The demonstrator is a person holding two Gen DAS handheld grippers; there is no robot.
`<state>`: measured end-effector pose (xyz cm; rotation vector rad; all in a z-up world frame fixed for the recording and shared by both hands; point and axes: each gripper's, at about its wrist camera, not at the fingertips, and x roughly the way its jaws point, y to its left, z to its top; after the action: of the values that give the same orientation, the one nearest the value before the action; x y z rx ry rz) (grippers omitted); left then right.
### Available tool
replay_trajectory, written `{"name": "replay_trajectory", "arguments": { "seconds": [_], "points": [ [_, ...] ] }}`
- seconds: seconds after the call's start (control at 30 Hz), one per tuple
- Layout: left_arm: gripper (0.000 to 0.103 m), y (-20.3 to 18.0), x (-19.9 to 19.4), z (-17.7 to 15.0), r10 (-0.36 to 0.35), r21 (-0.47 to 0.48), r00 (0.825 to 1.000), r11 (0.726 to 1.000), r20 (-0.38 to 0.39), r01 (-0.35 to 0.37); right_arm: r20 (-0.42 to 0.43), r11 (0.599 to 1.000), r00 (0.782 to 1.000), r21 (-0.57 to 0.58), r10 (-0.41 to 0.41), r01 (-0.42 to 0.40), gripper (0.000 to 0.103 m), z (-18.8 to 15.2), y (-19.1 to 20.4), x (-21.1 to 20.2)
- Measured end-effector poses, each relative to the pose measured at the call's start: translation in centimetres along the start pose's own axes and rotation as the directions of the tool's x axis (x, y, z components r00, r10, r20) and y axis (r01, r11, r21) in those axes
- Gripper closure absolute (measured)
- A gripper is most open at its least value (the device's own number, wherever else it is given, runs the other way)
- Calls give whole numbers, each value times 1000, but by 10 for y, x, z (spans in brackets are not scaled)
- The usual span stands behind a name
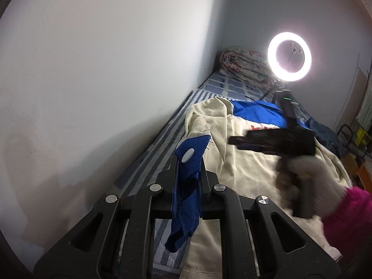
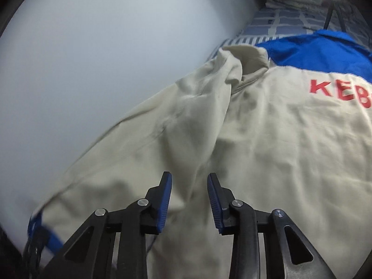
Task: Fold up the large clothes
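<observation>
Jacket (image 2: 267, 139), cream with a blue yoke and red lettering, lies spread along the bed (image 1: 223, 86), its far side close against the pale wall (image 1: 104, 69), which leaves little room on that edge. Beyond its collar end the bedspread is bare up to a rolled quilt (image 1: 246, 67) and a glowing ring light (image 1: 289, 57).

The left gripper (image 1: 188, 162) has its fingers clamped on the blue cuff (image 1: 188, 160), with a white snap showing, and the sleeve (image 1: 209, 125) rises from the bed up to it. Only the left wrist view shows the right gripper (image 1: 234, 140) from outside, blurred, over the jacket's middle, carried by a grey-gloved hand (image 1: 311, 176) with a pink sleeve (image 1: 351, 223).

The right wrist view shows what that blur hides: its blue-padded fingers (image 2: 164, 204) stand partly apart above the cream cloth, nothing between them. The lettering is cut off at the frame edge there, and the right side of the bed is hidden behind the hand in the left view.
</observation>
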<state>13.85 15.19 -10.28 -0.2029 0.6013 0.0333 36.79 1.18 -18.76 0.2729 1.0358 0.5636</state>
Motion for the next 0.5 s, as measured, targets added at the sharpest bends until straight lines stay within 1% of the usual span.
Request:
{"name": "replay_trajectory", "arguments": {
  "seconds": [0.07,0.13,0.2,0.23,0.3,0.37,0.4,0.43,0.47,0.5],
  "points": [
    [92,-6,4,1,-13,16,1000,1000,-6,13,-15,998,1000,52,19,-19,71,7,-6,21],
    [92,-8,0,1,-19,46,1000,999,-2,19,-45,993,997,107,60,-55,71,6,-12,47],
    [92,-14,0,-1,-18,80,1000,997,-4,18,-77,988,993,133,90,-79,71,2,-15,64],
    [92,-16,-1,-3,-21,90,1000,996,-6,22,-91,988,992,134,89,-76,71,0,-17,67],
    [92,-21,-5,-8,-39,118,999,992,-13,41,-97,989,991,132,87,-74,69,0,-21,58],
    [93,-31,-9,-13,-46,159,999,986,-7,46,-72,990,995,130,63,-53,65,4,-29,35],
    [93,-37,-12,-17,-49,187,999,981,-4,49,-49,991,998,128,37,-30,60,9,-32,22],
    [93,-43,-15,-22,-48,222,999,974,-4,48,-25,992,1000,130,11,-7,52,13,-34,10],
    [93,-47,-16,-27,-47,249,999,967,-6,47,9,991,1000,137,-7,6,49,20,-36,-5],
    [93,-49,-19,-33,-48,274,999,961,-11,49,47,989,999,144,0,-7,46,27,-35,-20]
  ]
}}
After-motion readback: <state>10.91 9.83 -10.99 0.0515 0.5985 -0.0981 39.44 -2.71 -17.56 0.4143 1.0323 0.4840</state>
